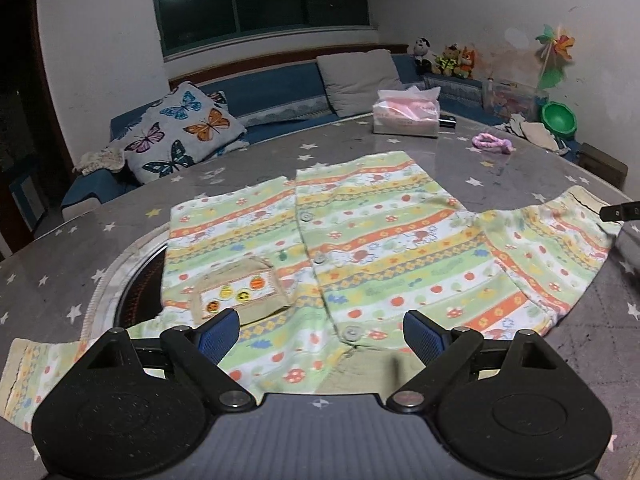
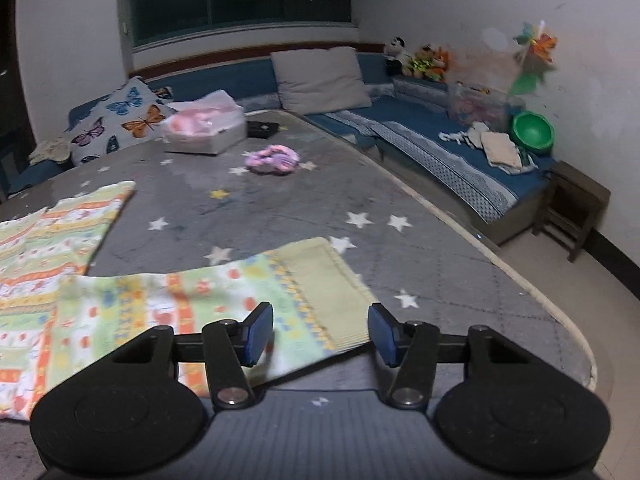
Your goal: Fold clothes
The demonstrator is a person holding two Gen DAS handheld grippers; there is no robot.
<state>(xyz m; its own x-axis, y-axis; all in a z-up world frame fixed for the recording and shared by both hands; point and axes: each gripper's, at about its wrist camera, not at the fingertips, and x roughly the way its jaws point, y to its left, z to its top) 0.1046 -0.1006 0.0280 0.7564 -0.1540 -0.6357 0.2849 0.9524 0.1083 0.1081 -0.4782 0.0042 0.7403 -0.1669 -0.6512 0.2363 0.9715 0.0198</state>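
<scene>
A child's striped, patterned button shirt (image 1: 352, 248) lies flat on the grey star-print table (image 1: 480, 168), front up, with a chest pocket (image 1: 236, 288). My left gripper (image 1: 320, 334) is open, just above the shirt's collar end, holding nothing. The shirt's right sleeve (image 2: 248, 300) stretches out with its pale cuff (image 2: 328, 284) ahead of my right gripper (image 2: 320, 334). The right gripper is open and empty, its fingers either side of the cuff's near edge.
A tissue box (image 1: 406, 114) and a pink knitted item (image 1: 492, 144) sit at the table's far side. A blue sofa (image 2: 420, 128) with cushions, toys and a green bowl (image 2: 532, 132) lines the wall. The table's curved edge (image 2: 520, 280) lies right.
</scene>
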